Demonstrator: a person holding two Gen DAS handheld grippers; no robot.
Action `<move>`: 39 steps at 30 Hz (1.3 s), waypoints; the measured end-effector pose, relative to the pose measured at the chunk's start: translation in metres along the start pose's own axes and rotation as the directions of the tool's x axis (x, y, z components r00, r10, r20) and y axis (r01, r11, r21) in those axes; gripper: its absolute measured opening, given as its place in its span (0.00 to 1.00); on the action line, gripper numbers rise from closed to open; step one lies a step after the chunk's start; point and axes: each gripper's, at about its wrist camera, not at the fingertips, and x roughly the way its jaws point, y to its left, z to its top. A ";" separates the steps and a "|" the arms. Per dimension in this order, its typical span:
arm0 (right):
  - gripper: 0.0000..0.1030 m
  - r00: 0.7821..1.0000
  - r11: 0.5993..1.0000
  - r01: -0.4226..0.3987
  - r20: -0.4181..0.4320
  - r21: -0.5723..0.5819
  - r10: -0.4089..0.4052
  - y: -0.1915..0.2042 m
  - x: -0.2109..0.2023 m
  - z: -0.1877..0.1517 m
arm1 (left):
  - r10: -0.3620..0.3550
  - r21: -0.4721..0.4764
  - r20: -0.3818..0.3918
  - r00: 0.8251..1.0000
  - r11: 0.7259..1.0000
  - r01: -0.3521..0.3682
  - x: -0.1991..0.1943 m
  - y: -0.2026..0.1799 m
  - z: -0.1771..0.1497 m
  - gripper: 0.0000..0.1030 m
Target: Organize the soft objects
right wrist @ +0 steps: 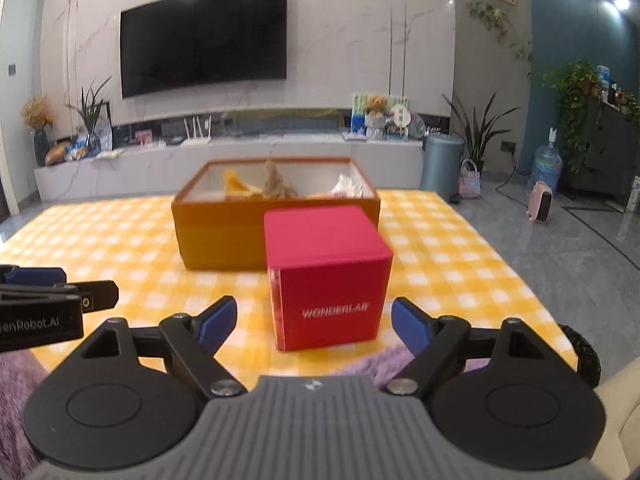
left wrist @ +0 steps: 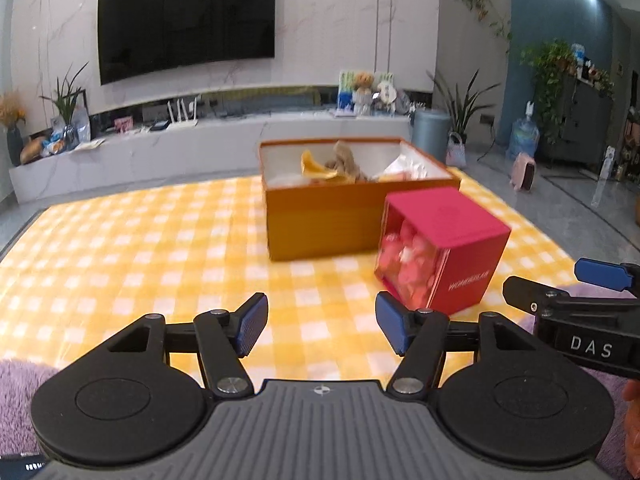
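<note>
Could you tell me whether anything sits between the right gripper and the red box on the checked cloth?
Nothing visible does: the right gripper stands open, facing the red box, with only bare checked cloth between them.

Red WONDERLAB box just in front of orange box; right gripper jaws wide, empty, nearer than red box.

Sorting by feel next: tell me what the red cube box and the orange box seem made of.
Red cube box: likely matte cardboard, crisp edges, printed lettering; one side looks like clear film showing pink contents. Orange box: probably rigid cardboard, smooth matte walls, pale lining.
</note>
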 end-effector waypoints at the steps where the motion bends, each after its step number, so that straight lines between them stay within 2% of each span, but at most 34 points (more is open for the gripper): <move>1: 0.81 1.000 1.000 -0.001 -0.007 -0.004 0.001 0.001 0.002 -0.001 | 0.004 -0.002 -0.006 1.000 1.000 -0.004 0.000 0.001 -0.003 0.71; 15: 0.82 1.000 1.000 -0.005 -0.010 -0.024 0.004 0.003 0.005 -0.004 | -0.015 -0.007 -0.054 0.998 1.000 0.014 0.001 0.002 -0.005 0.71; 39: 0.82 1.000 0.999 -0.007 0.002 -0.041 0.007 0.007 0.001 -0.004 | 0.003 0.004 -0.039 0.999 1.000 -0.003 -0.004 0.003 -0.005 0.71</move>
